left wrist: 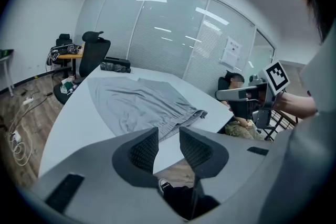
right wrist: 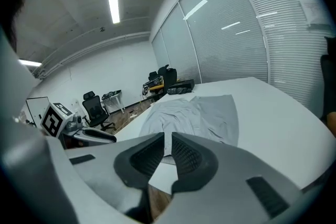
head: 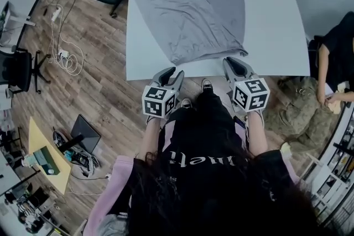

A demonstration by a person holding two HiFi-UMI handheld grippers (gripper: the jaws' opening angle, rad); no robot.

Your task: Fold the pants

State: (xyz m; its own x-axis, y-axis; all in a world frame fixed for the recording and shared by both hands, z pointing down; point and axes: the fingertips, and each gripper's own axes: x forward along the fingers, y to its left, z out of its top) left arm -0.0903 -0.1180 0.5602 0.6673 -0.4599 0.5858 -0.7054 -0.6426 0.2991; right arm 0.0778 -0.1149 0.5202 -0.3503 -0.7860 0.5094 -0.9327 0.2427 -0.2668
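Pants [head: 188, 16] lie flat on table [head: 276, 25]; left tongs [head: 168, 74] apart, empty, right tongs [head: 235, 65] together.

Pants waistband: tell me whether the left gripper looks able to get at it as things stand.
Probably yes. The left gripper hovers at the near edge of the table, jaws apart and empty. The waistband of the pants lies just beyond it, with nothing between them.
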